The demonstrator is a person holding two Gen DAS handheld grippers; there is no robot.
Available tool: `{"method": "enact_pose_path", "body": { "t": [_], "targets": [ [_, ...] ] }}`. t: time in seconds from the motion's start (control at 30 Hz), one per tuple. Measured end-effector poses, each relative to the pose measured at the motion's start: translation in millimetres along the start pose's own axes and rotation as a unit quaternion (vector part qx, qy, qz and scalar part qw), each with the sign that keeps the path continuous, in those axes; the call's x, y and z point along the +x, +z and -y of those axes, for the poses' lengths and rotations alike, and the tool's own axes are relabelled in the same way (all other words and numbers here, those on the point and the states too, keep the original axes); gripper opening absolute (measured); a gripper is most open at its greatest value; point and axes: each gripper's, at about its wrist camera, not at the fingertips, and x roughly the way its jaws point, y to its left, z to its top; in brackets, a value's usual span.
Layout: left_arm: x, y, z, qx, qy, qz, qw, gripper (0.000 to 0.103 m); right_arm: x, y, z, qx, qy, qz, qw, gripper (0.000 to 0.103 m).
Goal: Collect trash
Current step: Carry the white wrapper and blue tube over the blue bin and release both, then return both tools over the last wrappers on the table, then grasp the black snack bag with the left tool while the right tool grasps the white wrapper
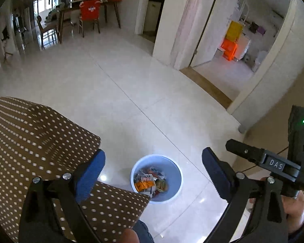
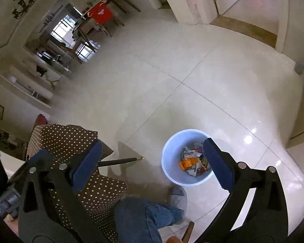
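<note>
A light blue trash bin (image 1: 157, 179) stands on the tiled floor, holding several crumpled wrappers (image 1: 151, 183), one orange. It also shows in the right wrist view (image 2: 187, 158) with the wrappers (image 2: 192, 162) inside. My left gripper (image 1: 153, 168) is open and empty, held high above the bin. My right gripper (image 2: 152, 160) is open and empty, also high above the floor, with its right finger over the bin's rim. The right gripper's body shows in the left wrist view (image 1: 273, 166), held in a hand.
A brown polka-dot cushioned chair (image 1: 40, 151) stands left of the bin, also in the right wrist view (image 2: 75, 141). The person's jeans leg and slipper (image 2: 177, 197) are near the bin. A dining table with a red-covered chair (image 1: 90, 12) stands far back. An open doorway (image 1: 229, 46) is at the right.
</note>
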Motion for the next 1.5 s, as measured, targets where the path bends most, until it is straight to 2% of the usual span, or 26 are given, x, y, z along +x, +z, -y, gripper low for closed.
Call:
{"method": "enact_pose_path", "body": {
  "t": [0.37,0.57,0.67,0.8,1.1,1.23,1.4,1.5],
  "targets": [
    [-48.0,-0.6,-3.9,0.011,-0.008,0.031,0.9994,0.094,-10.9,5.5,-28.5,-0.023,-0.003,0.014,1.0,0.097],
    [-88.5,-4.9,-18.6,0.012,0.015,0.075,0.997,0.094,-26.9,9.2,-74.8,-0.061,0.015,0.033,0.997,0.097],
    [-112.9,-8.9,-33.5,0.013,0.039,0.099,0.9942,0.094,-32.7,8.2,-109.5,-0.089,0.032,0.041,0.995,0.097],
    [-146.8,-15.4,-62.3,0.01,0.089,0.126,0.988,0.094,-38.8,1.8,-157.4,-0.126,0.054,0.048,0.989,0.097],
    [-203.5,-34.1,-141.3,-0.032,0.151,0.151,0.9764,0.094,-43.0,-25.0,-250.4,-0.213,0.075,0.051,0.973,0.097],
    [-217.9,-44.2,-185.2,-0.055,0.177,0.152,0.9708,0.094,-36.7,-41.2,-279.1,-0.247,0.065,0.052,0.965,0.097],
    [-226.5,-63.0,-254.2,-0.08,0.21,0.149,0.9629,0.094,-15.5,-64.5,-312.5,-0.277,0.07,0.032,0.958,0.097],
    [-217.4,-65.7,-289.7,-0.084,0.22,0.128,0.9635,0.094,1.6,-75.4,-327.2,-0.288,0.07,0.018,0.955,0.097]
  ]
}}
